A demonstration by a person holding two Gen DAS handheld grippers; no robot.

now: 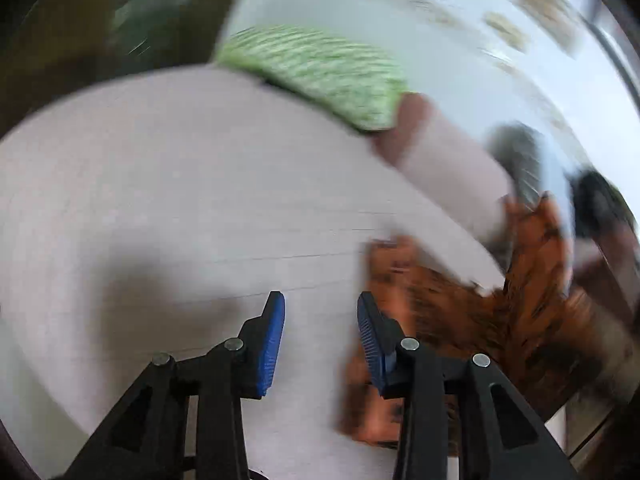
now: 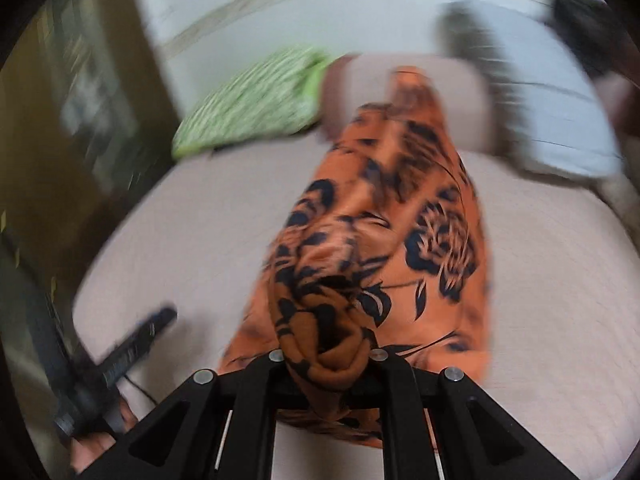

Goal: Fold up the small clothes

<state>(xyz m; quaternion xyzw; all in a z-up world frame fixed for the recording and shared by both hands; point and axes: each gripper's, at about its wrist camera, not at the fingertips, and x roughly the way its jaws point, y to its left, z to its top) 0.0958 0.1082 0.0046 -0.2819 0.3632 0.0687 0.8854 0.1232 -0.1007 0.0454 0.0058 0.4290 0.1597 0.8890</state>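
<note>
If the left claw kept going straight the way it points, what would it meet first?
Probably the bare pale bed surface: the open left claw aims there, the orange floral garment lying just right of its line. Blur leaves depth unclear.

This looks like a bedroom in a home. A wide bed covered by a pale pinkish sheet fills most of both views. At its far end a green patterned pillow lies just beside a pinkish pillow, both against a light wall. An orange flowered garment lies across the sheet. To the left stands dark wooden furniture, too blurred to tell what it is.
</note>
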